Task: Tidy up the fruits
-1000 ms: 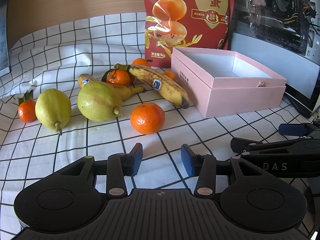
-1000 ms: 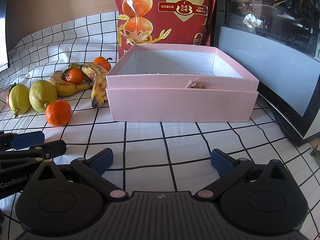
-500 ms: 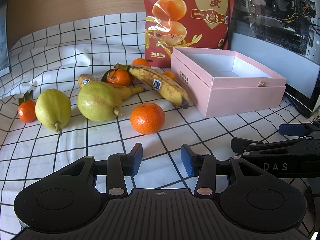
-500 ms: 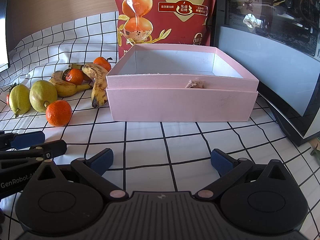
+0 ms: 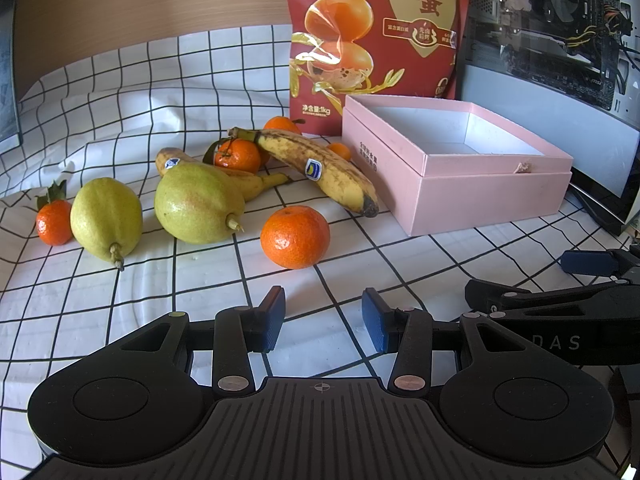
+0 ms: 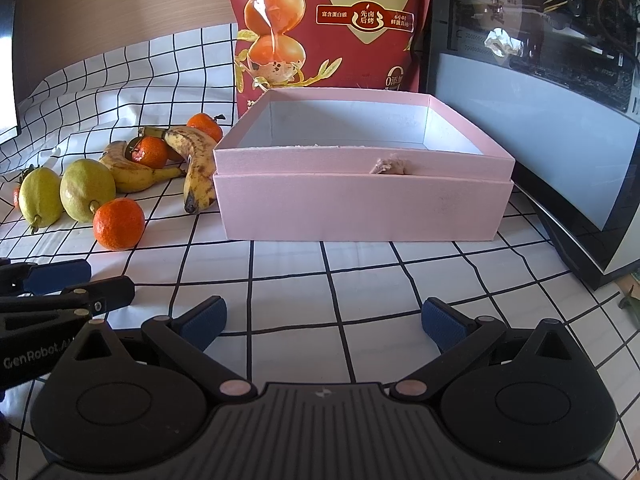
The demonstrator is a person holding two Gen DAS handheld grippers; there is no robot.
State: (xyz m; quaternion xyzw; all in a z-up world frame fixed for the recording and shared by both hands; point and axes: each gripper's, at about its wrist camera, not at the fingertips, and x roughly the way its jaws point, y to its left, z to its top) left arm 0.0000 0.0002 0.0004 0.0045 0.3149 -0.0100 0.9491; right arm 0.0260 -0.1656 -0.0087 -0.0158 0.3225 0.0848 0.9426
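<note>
Fruit lies on a checked cloth: a mandarin nearest my left gripper, two green pears, a spotted banana with a sticker, a second banana and more mandarins behind. The left gripper is open and holds nothing, a short way in front of the near mandarin. An open pink box, with nothing inside, stands straight ahead of my right gripper, which is wide open with nothing between its fingers. The same mandarin and pears show at the left of the right wrist view.
A tall red snack bag stands behind the box. A computer case with a glass side flanks the box on the right. The right gripper's finger shows in the left wrist view, the left one's in the right.
</note>
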